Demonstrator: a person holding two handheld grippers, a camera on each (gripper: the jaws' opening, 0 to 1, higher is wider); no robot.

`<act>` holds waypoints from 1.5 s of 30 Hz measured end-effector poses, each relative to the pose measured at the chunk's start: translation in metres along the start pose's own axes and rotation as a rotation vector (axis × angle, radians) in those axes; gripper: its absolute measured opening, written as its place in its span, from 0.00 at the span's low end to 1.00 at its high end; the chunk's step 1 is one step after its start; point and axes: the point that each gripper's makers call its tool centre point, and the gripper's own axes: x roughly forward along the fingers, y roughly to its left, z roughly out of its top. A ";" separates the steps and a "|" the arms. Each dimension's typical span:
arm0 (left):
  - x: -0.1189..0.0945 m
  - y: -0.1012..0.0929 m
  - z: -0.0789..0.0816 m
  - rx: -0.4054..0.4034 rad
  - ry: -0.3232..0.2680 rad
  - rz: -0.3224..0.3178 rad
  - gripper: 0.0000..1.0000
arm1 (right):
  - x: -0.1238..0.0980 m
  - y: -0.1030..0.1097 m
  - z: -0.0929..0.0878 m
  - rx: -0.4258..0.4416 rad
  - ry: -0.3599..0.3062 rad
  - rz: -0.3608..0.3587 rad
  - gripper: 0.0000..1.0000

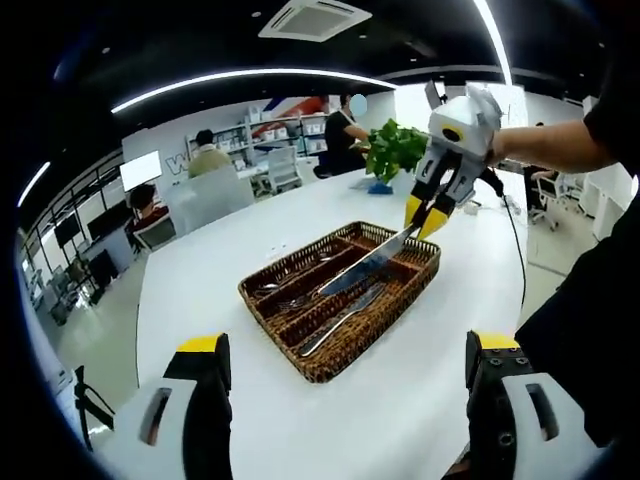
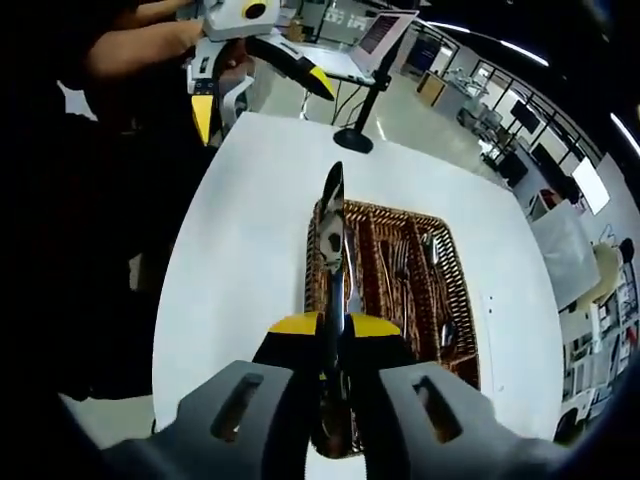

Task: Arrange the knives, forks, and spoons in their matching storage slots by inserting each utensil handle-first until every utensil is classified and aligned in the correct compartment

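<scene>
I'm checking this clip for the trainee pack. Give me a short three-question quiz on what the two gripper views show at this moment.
1. True or false: the right gripper is shut on the shiny steel table knife.
2. Which is it, A or B: the left gripper is A) open and empty, or B) clamped on a fork?
3. Fill in: the knife blade hangs over the brown woven wicker cutlery tray, which sits on a ____ table.

Key: 1 true. 2 A, its yellow-tipped fingers are spread with nothing between them. 3 white.
</scene>
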 end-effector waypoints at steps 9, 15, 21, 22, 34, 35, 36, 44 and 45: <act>-0.002 0.002 -0.005 -0.030 0.000 0.026 0.99 | 0.006 -0.015 -0.003 -0.012 0.018 -0.002 0.06; -0.003 -0.002 -0.001 -0.021 -0.007 0.017 0.99 | 0.013 -0.024 -0.013 -0.047 0.048 0.009 0.06; 0.000 -0.008 0.000 -0.001 -0.025 -0.001 0.99 | 0.019 -0.042 -0.017 -0.004 0.042 0.013 0.06; 0.001 -0.008 0.003 0.021 -0.038 0.006 0.99 | 0.019 -0.046 -0.017 -0.002 0.041 0.009 0.06; -0.001 -0.006 0.002 0.015 -0.043 0.009 0.99 | 0.013 -0.068 -0.008 0.016 0.023 -0.036 0.07; -0.001 -0.007 0.002 0.021 -0.047 0.008 0.99 | 0.012 -0.068 -0.007 0.015 0.022 -0.037 0.07; -0.001 -0.006 0.003 0.024 -0.048 0.008 0.99 | 0.012 -0.068 -0.007 0.016 0.021 -0.036 0.07; -0.001 -0.003 0.004 0.021 -0.045 0.019 0.99 | 0.015 -0.064 -0.006 0.013 0.018 -0.025 0.07; -0.001 -0.003 0.004 0.022 -0.046 0.021 0.99 | 0.017 -0.063 -0.007 0.015 0.017 -0.022 0.07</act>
